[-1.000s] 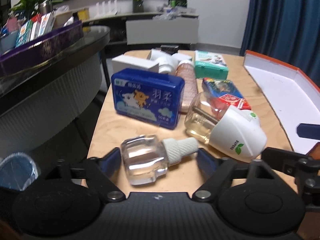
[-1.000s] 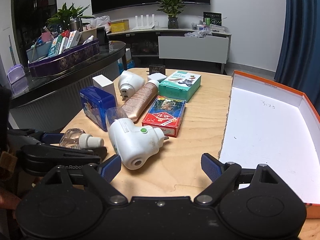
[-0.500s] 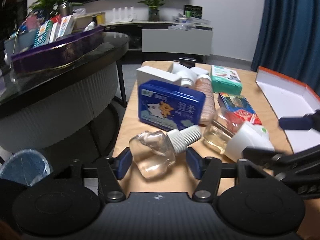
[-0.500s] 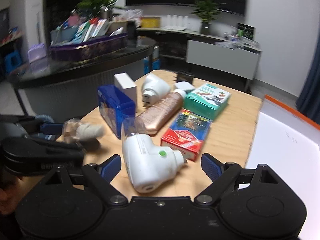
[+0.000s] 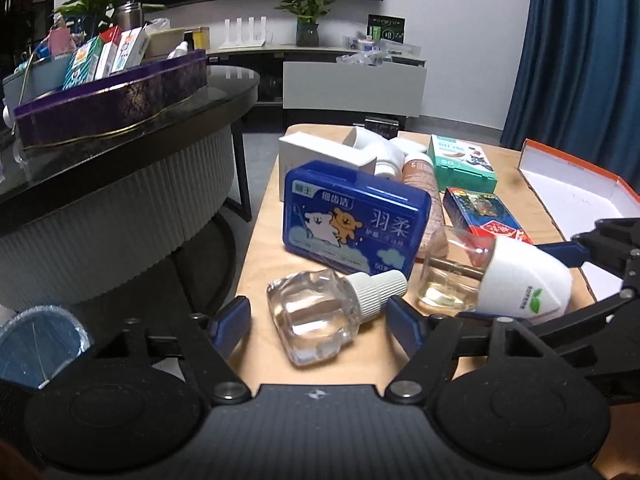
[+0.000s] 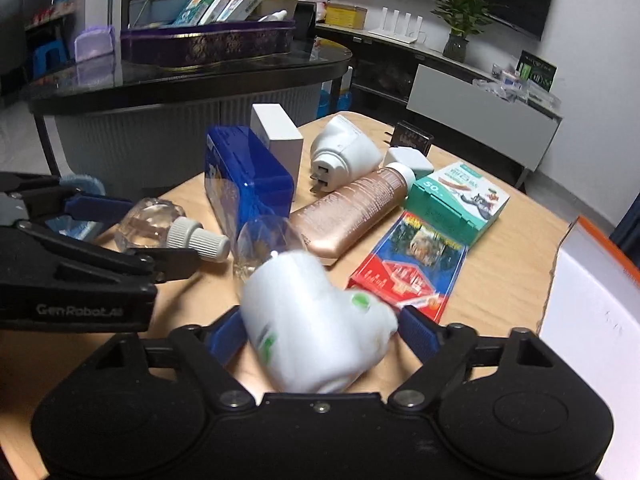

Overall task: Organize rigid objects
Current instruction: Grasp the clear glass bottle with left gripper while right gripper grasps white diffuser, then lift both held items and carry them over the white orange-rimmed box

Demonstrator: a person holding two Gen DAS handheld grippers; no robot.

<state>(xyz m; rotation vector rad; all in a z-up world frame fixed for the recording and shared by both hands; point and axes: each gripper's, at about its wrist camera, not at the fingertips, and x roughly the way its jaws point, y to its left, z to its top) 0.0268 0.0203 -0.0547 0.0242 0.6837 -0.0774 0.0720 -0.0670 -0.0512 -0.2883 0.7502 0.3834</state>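
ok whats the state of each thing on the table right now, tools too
clear refill bottle: on its side, capped, between the left tool's fingers, not gripped
left tool: jaws opening
white plug-in vaporizer: tilted, between the right tool's fingers
right tool: jaws closing
blue plastic case: shut, on edge
bronze bottle: lying down
orange-rimmed box: open

We see a clear refill bottle point(image 5: 316, 316) with white ribbed cap lying on its side at the table edge, white vaporizer point(image 6: 316, 324) tilted beside it, blue box point(image 5: 352, 216) upright behind.
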